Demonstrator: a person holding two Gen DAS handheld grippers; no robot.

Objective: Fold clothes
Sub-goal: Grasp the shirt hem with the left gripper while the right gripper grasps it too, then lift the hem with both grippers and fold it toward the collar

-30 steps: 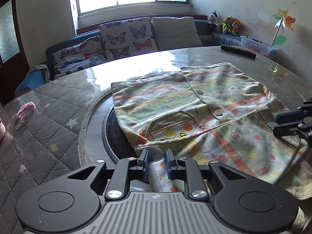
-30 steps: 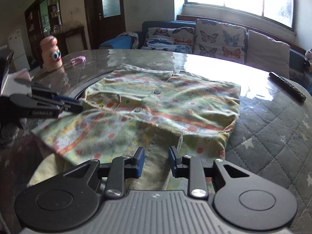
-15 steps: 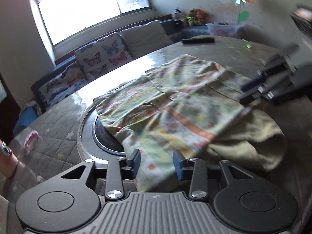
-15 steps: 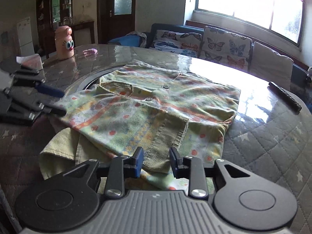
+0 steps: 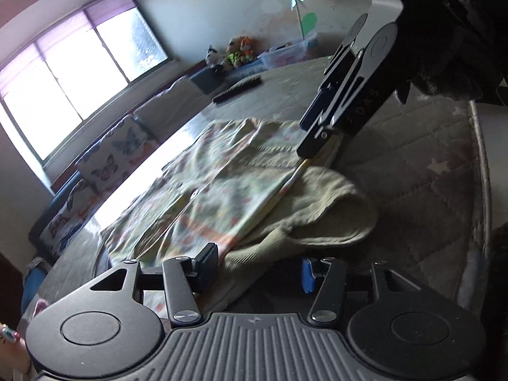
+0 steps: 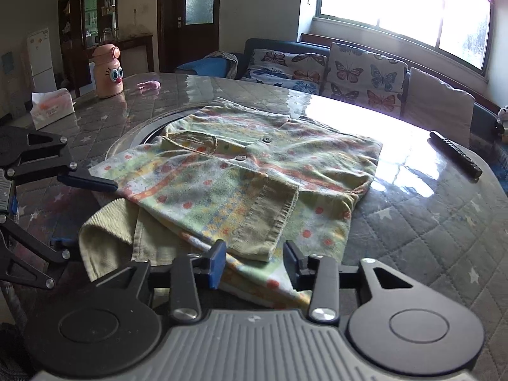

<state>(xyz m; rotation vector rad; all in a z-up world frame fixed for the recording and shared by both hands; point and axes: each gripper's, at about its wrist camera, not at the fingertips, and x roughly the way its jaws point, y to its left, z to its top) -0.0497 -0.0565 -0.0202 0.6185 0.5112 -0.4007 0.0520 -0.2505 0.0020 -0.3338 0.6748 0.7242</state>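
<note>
Left edge of the bench [image 6: 444,222], far side: tissue box [image 6: 52,109], then a pink cartoon-eyed bottle [image 6: 108,71], then a small pink item [image 6: 148,85] lying flat. All well apart from the clothing.

Left claw [image 5: 258,268] low at the near-left corner of the pile, fingers spread wide, nothing between them; the olive ribbed cloth [image 5: 317,212] lies just ahead of its gap. From the other camera one dark finger [image 6: 87,181] touches or hovers at the shirt's left hem; cannot tell which.

Centre: patterned shirt [image 6: 241,174], pale green with orange dots and stripes, spread buttons-up over the bench's round inset, one sleeve folded across the front with its ribbed cuff [image 6: 270,219] pointing at the near edge. Olive ribbed cloth pokes out from under the shirt's near-left corner.

Right claw [image 6: 257,262] at the near edge, fingers spread, cuff just ahead of the gap, not pinched.

Right: dark remote [image 6: 455,153] on the glossy bench top, apart from the shirt. Behind, a sofa with butterfly cushions [image 6: 365,76] under the window.
</note>
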